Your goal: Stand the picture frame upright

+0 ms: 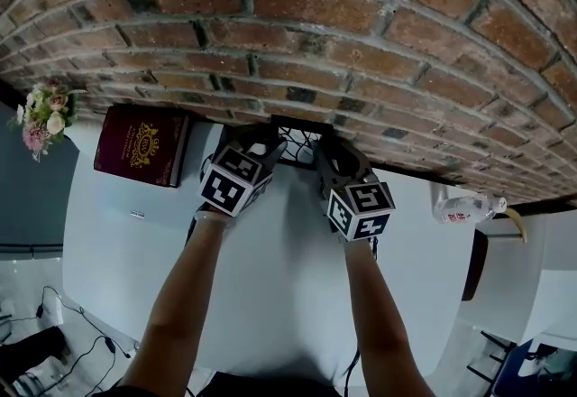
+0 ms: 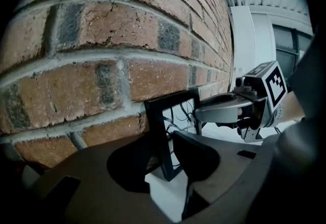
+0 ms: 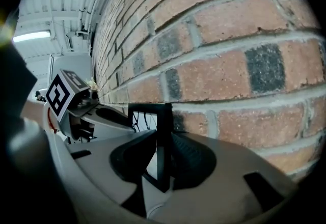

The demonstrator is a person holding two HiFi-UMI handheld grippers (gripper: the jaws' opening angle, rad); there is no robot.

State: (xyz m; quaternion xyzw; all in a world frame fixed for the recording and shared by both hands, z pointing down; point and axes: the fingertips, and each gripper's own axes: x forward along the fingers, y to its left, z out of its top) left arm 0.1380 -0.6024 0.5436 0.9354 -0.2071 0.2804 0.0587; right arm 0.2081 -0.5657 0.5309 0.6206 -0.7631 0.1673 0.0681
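Two bare forearms reached out across a white table (image 1: 270, 296), each hand carrying a marker-cubed gripper. The left gripper (image 1: 270, 144) and the right gripper (image 1: 329, 147) flanked a black picture frame (image 1: 300, 135) at the table's far edge, close under a brick wall (image 1: 315, 25).

The frame stood upright on its lower bar, side bars vertical, its glazed face turned towards the person and its back to the bricks. Each claw straddled one side bar with its jaws narrowly apart. In both gripper views a sliver of white tabletop showed between a pad and the bar, so neither claw was clamped.

Foreshortening left it unclear whether the frame was taller than wide, and whether its back touched the wall could not be made out. The print inside read only as dark looping lines on white.

The near tabletop lay bare. A maroon book (image 1: 142, 144) with a gold crest lay well to the left, and a plastic water bottle (image 1: 464, 208) lay on its side well to the right. A bunch of pale flowers (image 1: 43, 115) stood beyond the table's left edge.
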